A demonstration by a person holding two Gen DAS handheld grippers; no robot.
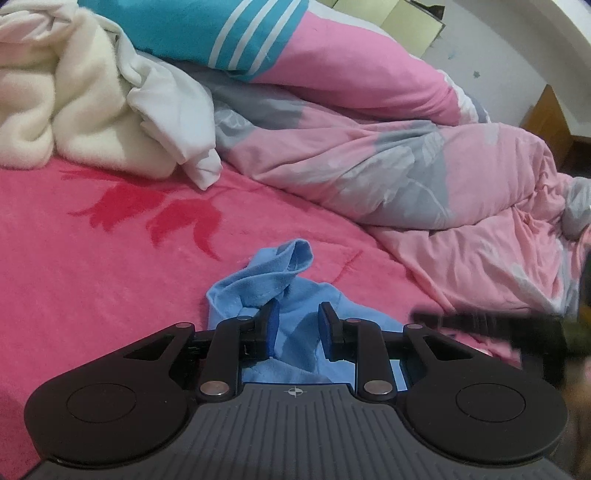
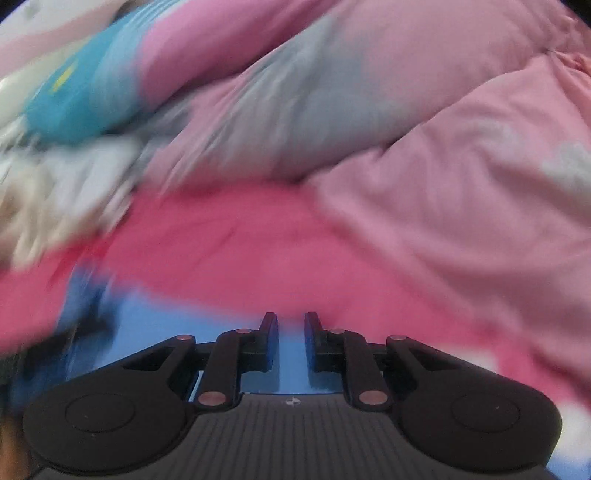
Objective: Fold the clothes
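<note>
Place: a bedroom in a home — the whole working surface is a bed.
Bed cover: a plush pink blanket (image 1: 92,266) with a darker red leaf pattern, spread flat.
Bedding: a rumpled pink and grey quilt (image 1: 424,177) heaped along the far side; the right wrist view shows it too, heavily blurred.
Laundry: a cream and white pile of clothes (image 1: 85,99) and a teal garment with white stripes (image 1: 221,33) lying on the bed — everyday household washing.
Furniture: a wooden cabinet (image 1: 550,118) against a plain white wall (image 1: 491,55).
Lighting: dim indoor light.
</note>
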